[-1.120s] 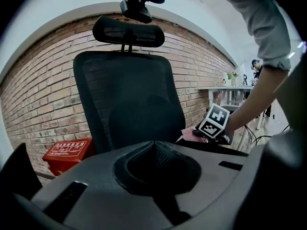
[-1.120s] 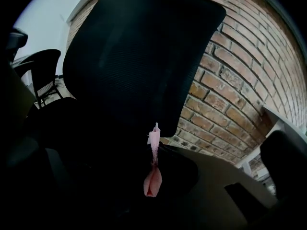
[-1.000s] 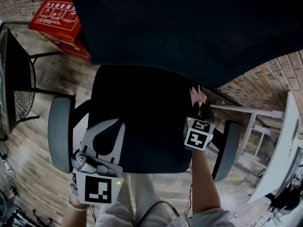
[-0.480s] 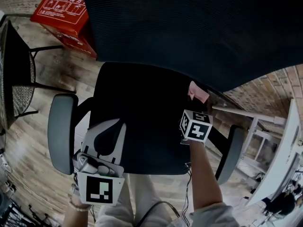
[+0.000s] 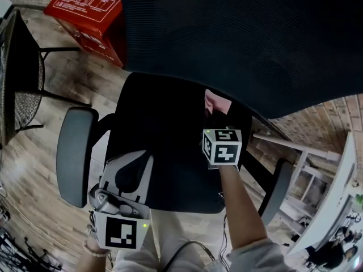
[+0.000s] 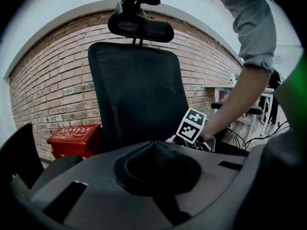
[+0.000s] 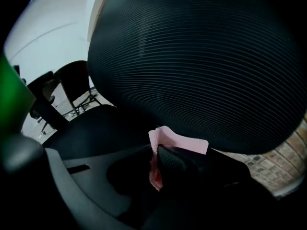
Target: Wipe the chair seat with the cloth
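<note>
1. Head view: my right gripper (image 5: 215,115) is clamped on the small pink cloth (image 5: 217,102), down at the rear right corner of the black padded chair seat (image 5: 164,135). It sits just under the ribbed black mesh backrest (image 5: 238,38). I can't tell whether the cloth is actually pressing the seat. My white plastic left gripper (image 5: 130,164) hangs over the seat's front left edge, near the rounded grey armrest (image 5: 74,152).

2. Left gripper view: the left gripper (image 6: 156,145) has its jaws closed together with nothing between them, only the dark hollow behind the tips. The tall mesh backrest (image 6: 139,95) stands upright ahead. A red box (image 6: 74,139) sits by the brick wall.

3. Right gripper view: the right gripper (image 7: 156,164) pinches the cloth (image 7: 180,142), which is thin, soft and folded, with a flap standing above the jaws. Here's my worry: only a small part looks gripped, so the seat fabric could drag it free on a stroke. Too little cloth hangs below, so hard jaw tips might rub the seat instead. The backrest looms close, so pushing forward risks bumping it.
</note>
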Demonstrator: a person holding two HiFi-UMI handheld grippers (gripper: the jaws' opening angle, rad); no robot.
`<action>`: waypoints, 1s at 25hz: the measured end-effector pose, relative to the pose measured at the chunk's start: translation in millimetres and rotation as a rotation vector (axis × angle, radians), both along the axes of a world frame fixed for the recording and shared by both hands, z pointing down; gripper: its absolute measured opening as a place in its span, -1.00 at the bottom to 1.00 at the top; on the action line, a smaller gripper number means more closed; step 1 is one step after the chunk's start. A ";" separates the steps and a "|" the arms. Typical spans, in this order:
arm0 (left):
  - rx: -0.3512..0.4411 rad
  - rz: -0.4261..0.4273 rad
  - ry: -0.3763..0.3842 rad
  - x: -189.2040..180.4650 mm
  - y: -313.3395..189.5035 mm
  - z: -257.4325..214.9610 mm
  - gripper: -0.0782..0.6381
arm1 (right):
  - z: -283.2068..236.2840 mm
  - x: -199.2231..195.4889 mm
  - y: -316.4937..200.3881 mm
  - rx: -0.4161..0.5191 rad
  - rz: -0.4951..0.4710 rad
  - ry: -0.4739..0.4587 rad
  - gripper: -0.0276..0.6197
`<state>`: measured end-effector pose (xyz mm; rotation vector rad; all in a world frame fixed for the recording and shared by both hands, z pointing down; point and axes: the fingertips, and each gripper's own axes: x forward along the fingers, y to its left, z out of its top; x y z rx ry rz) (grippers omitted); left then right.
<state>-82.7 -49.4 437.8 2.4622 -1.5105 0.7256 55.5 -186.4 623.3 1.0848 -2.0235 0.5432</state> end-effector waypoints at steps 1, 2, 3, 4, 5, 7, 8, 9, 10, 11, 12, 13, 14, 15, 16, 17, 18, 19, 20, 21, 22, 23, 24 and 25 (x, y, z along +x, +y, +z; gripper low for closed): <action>-0.002 -0.005 0.002 -1.7 1.1 1.0 -0.73 | 0.3 -9.6 -0.7 0.001 -0.026 -0.006 -0.74; -0.006 -0.009 0.003 -3.1 2.8 2.0 -0.73 | 0.6 -19.0 -1.2 0.001 -0.051 -0.013 -0.74; -0.010 -0.013 0.005 -4.4 5.2 2.7 -0.73 | 0.9 -28.2 -1.2 0.001 -0.073 -0.022 -0.74; -0.012 -0.017 0.006 -5.5 7.9 2.9 -0.73 | 1.0 -37.0 -1.0 0.000 -0.092 -0.032 -0.74; -0.013 -0.021 0.007 -6.7 10.6 2.7 -0.73 | 0.9 -45.6 -0.4 -0.001 -0.109 -0.043 -0.74; -0.014 -0.032 0.010 -9.1 15.8 2.8 -0.73 | 0.1 -63.3 1.5 0.000 -0.152 -0.060 -0.74; -0.016 -0.037 0.012 -10.0 18.3 3.5 -0.73 | -0.4 -72.5 2.9 0.002 -0.177 -0.067 -0.74; -0.019 -0.041 0.013 -10.8 20.8 4.4 -0.73 | -0.8 -81.8 4.6 0.003 -0.205 -0.074 -0.74; -0.021 -0.044 0.014 -11.5 23.2 5.2 -0.73 | -1.3 -91.2 6.7 0.004 -0.231 -0.083 -0.74; -0.022 -0.046 0.015 -12.4 25.6 5.5 -0.73 | -1.9 -100.8 9.1 0.003 -0.258 -0.093 -0.74; -0.021 -0.048 0.014 -13.9 27.7 5.5 -0.73 | -2.9 -110.8 11.7 0.003 -0.284 -0.105 -0.74; -0.020 -0.050 0.012 -16.1 29.7 5.4 -0.73 | -4.1 -121.1 14.4 0.003 -0.311 -0.118 -0.74; -0.019 -0.053 0.010 -18.8 31.5 5.2 -0.73 | -5.4 -131.4 17.0 0.004 -0.339 -0.128 -0.74; -0.017 -0.057 0.008 -21.7 33.1 4.9 -0.73 | -6.6 -141.4 19.7 0.005 -0.367 -0.135 -0.74; -0.015 -0.062 0.008 -24.4 34.6 4.5 -0.73 | -7.6 -150.8 22.5 0.007 -0.394 -0.140 -0.74; -0.014 -0.068 0.007 -27.0 36.1 4.2 -0.73 | -8.6 -160.1 25.2 0.008 -0.419 -0.145 -0.74; -0.013 -0.075 0.009 -29.5 37.5 3.9 -0.73 | -9.6 -169.2 28.1 0.009 -0.441 -0.153 -0.74; -0.014 -0.081 0.013 -31.4 38.8 3.6 -0.73 | -11.0 -178.3 31.1 0.008 -0.461 -0.163 -0.74; -0.016 -0.086 0.018 -32.6 40.1 3.3 -0.73 | -12.7 -186.8 34.4 0.008 -0.479 -0.174 -0.74; -0.017 -0.089 0.021 -33.1 41.2 2.8 -0.73 | -14.2 -194.8 38.1 0.007 -0.499 -0.183 -0.74; -0.016 -0.090 0.022 -33.1 42.3 2.0 -0.73 | -15.3 -202.1 42.5 0.005 -0.519 -0.191 -0.74; -0.014 -0.091 0.022 -33.0 43.2 1.0 -0.73 | -16.2 -209.1 47.4 0.001 -0.541 -0.200 -0.74; -0.012 -0.091 0.022 -32.9 43.8 0.2 -0.73 | -17.2 -215.6 52.3 -0.002 -0.562 -0.208 -0.74; -0.011 -0.092 0.023 -32.7 44.3 -0.3 -0.73 | -18.5 -221.6 56.8 -0.005 -0.580 -0.217 -0.74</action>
